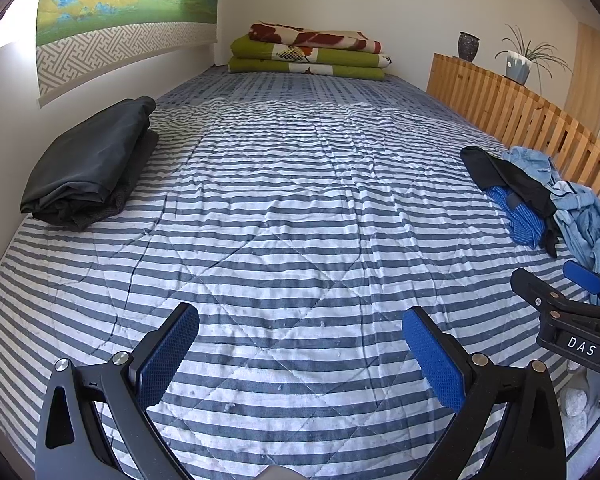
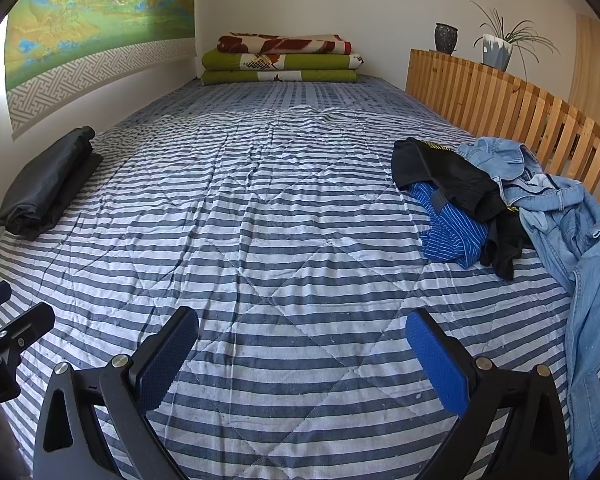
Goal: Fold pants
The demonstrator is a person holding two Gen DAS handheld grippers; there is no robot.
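Note:
A heap of unfolded clothes lies at the bed's right side: light blue denim pants [image 2: 568, 216] [image 1: 584, 208], a black garment [image 2: 456, 180] [image 1: 504, 180] and a blue striped one [image 2: 448, 228] [image 1: 520, 216]. Dark folded pants [image 1: 88, 164] [image 2: 44, 188] are stacked at the left by the wall. My left gripper [image 1: 300, 356] hovers open over the striped quilt [image 1: 292, 208], holding nothing. My right gripper [image 2: 302, 360] is open too, empty, with the heap ahead to its right. In the left wrist view the right gripper [image 1: 556, 280] shows at the right edge.
Folded green and red blankets [image 1: 308, 52] [image 2: 280, 58] sit at the bed's far end. A wooden slatted rail [image 1: 512, 112] [image 2: 512, 108] runs along the right side, with a dark vase [image 2: 446, 38] and a potted plant [image 2: 498, 50] behind it. A wall with a landscape hanging [image 2: 100, 12] borders the left.

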